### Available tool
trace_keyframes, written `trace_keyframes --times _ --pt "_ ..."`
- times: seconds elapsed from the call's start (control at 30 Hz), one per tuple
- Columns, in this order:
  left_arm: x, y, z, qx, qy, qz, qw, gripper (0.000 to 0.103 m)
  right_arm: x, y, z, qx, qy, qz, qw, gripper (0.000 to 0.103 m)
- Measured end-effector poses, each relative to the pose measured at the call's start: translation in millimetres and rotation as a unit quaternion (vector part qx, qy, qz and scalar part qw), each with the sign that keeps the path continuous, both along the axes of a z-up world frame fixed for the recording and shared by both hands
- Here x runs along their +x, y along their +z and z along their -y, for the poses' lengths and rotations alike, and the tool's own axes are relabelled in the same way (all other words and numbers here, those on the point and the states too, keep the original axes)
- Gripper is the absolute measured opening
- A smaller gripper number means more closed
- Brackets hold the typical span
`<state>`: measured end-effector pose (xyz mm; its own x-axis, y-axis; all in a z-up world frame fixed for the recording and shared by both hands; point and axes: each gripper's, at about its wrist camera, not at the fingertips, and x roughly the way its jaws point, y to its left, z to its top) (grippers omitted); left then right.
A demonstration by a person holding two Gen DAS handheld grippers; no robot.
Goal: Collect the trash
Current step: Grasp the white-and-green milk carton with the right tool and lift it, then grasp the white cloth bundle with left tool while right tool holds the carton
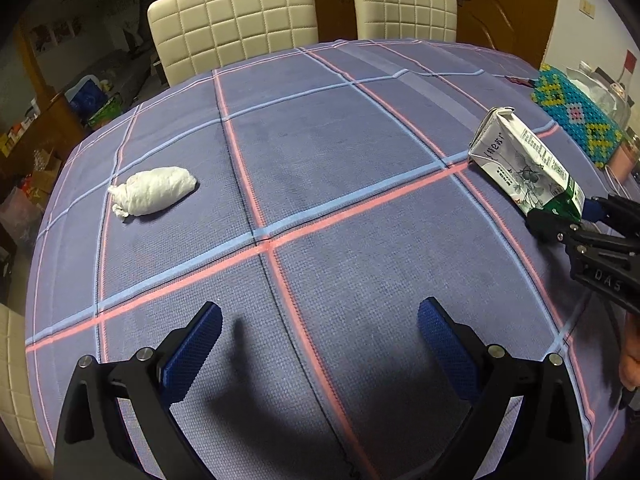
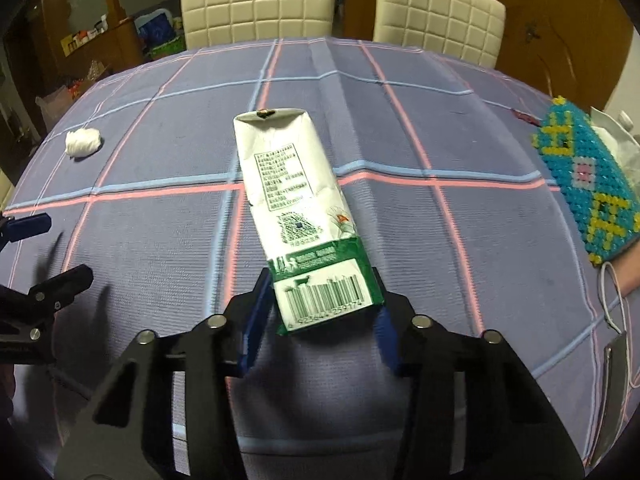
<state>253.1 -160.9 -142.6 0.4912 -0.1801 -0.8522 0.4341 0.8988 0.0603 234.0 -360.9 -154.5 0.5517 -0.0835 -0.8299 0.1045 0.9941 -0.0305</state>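
A crumpled white and green milk carton [image 2: 288, 184] lies on the checked tablecloth [image 2: 400, 240], its barcode end toward me. My right gripper [image 2: 320, 280] is shut on that green end, a blue pad pressed against each side. From the left wrist the same carton [image 1: 520, 160] is at the far right, with the right gripper [image 1: 560, 220] clamped on its lower end. A white tied wad of tissue [image 1: 154, 190] rests on the cloth at the left, well ahead of my left gripper [image 1: 320, 306], which is open over bare cloth with nothing between its fingers. The wad [image 2: 83, 142] also shows far left in the right wrist view.
A beaded blue and yellow tissue box [image 2: 584, 184] stands at the table's right edge, with a white cord and a tag [image 2: 616, 360] beside it. Two cream quilted chairs [image 1: 232, 20] [image 1: 404, 4] stand behind the far edge. A hand [image 1: 630, 364] shows at the right.
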Motion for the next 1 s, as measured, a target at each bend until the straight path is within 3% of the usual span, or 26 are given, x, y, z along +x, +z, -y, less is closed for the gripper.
trace_keyframes --times 0.47,0.77,1.0 --pt "21.0 11.2 -42.2 0.002 0.039 0.016 0.9991 0.096 14.8 13.7 -62.8 -0.009 0.054 0.025 0.998 0.045" --pt "68.4 10.8 -67.4 0.001 0.075 0.02 0.997 0.096 55.1 15.8 -99.4 -0.013 0.072 0.038 0.997 0.044" --pt "115.9 -4.3 -72.6 0.025 0.085 0.017 0.9959 0.096 88.6 9.3 -111.5 -0.015 0.081 0.031 0.996 0.044"
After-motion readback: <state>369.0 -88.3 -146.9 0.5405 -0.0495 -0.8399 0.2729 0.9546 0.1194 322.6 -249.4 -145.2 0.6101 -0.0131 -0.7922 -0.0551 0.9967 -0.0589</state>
